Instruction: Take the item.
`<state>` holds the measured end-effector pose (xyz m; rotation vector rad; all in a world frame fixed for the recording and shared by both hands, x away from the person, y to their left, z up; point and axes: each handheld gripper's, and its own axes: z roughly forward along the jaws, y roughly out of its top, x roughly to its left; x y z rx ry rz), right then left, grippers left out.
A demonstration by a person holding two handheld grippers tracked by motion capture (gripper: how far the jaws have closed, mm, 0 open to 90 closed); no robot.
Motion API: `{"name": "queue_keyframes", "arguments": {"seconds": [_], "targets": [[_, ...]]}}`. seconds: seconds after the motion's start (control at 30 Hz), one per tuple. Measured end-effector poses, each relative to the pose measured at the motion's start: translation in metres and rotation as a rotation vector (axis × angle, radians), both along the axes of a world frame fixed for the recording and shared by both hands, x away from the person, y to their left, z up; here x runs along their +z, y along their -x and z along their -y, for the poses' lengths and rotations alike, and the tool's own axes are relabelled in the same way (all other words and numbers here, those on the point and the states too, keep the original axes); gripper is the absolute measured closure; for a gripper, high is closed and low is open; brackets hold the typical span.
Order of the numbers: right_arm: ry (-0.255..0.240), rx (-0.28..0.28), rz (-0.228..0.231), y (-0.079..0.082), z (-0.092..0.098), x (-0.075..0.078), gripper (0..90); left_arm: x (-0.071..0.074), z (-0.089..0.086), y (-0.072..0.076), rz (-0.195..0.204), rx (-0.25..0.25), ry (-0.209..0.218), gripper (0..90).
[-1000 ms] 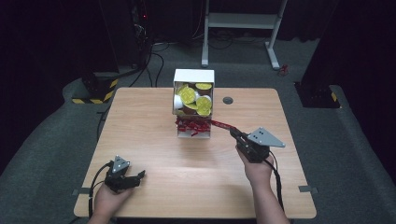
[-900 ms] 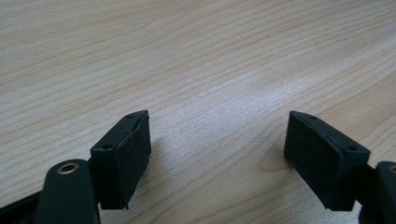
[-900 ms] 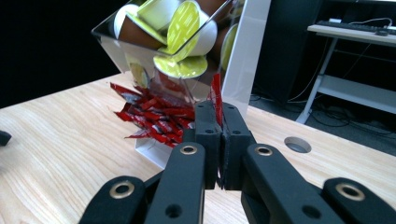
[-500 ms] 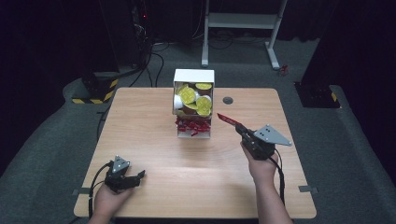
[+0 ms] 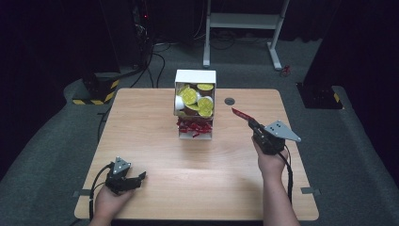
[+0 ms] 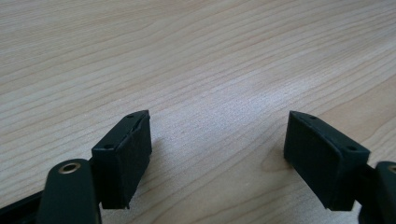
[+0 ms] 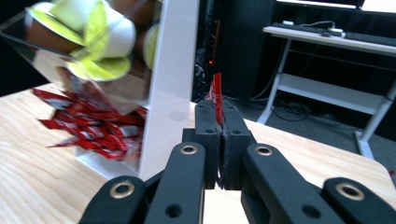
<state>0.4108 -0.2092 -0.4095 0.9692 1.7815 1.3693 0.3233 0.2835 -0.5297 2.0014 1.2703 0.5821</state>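
Right gripper (image 5: 250, 123), fingers clamped flat on a thin red foil sachet (image 5: 241, 114) held above the tabletop (image 5: 155, 122) at 3 o'clock of the white dispenser box (image 5: 195, 75). Judged light, limp, slippery: pinch mid-body. Left gripper (image 6: 219, 154) fingers apart, empty.

high: overhead, forward-down | gripper views: close, low | shared: table (image 5: 155, 141)

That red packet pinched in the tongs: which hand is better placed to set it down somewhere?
The right. Its tongs already pinch the red packet beside the white dispenser. The left tongs rest low at the table's near corner, holding nothing.
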Motion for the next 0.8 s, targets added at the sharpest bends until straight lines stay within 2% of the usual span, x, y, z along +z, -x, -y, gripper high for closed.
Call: {"name": "queue_keyframes", "arguments": {"seconds": [0.13, 0.33, 0.53, 0.67, 0.8], "targets": [[0.01, -0.043, -0.022, -0.007, 0.011, -0.007, 88.6, 0.0, 0.0, 0.0, -0.001, 0.0, 0.002, 23.6], [0.019, -0.077, -0.049, -0.016, 0.02, -0.016, 88.6, 0.0, 0.0, 0.0, -0.001, 0.0, 0.002, 23.6], [0.033, -0.099, -0.08, -0.022, 0.025, -0.025, 88.6, 0.0, 0.0, 0.0, 0.0, -0.001, 0.002, 23.8], [0.049, -0.114, -0.123, -0.03, 0.027, -0.038, 88.6, 0.0, 0.0, 0.0, -0.002, -0.002, 0.0, 23.9], [0.06, -0.121, -0.146, -0.034, 0.028, -0.046, 88.6, 0.0, 0.0, 0.0, -0.002, -0.002, 0.002, 24.0]]}}
